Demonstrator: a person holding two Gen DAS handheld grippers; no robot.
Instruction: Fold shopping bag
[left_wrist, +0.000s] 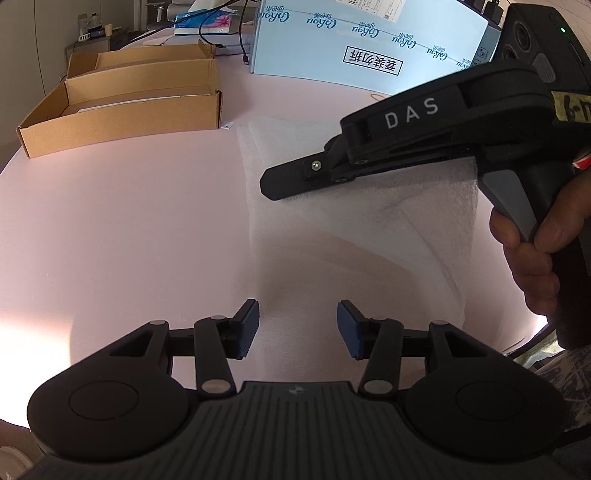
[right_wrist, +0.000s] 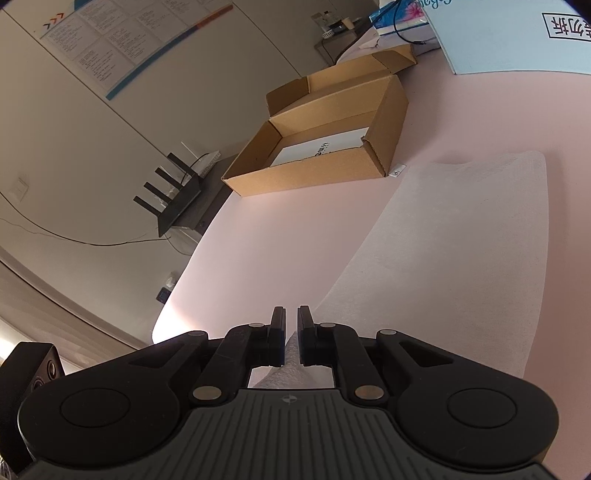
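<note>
Shopping bag (right_wrist: 461, 236) edge, half-hidden between right gripper (right_wrist: 291, 338) fingers

Shopping bag (right_wrist: 461, 236): white, finely textured. Table (left_wrist: 129, 229): pale pink. Cardboard box (right_wrist: 332, 147): brown. Left gripper (left_wrist: 297, 328): black, blue pads (left_wrist: 249, 328).

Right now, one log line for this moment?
left gripper: open, above bag | right gripper: shut on bag edge | bag: flat on table

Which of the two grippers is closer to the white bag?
Right. The right gripper is nearly shut on the white bag's edge; the left gripper hangs open just short of it.
</note>
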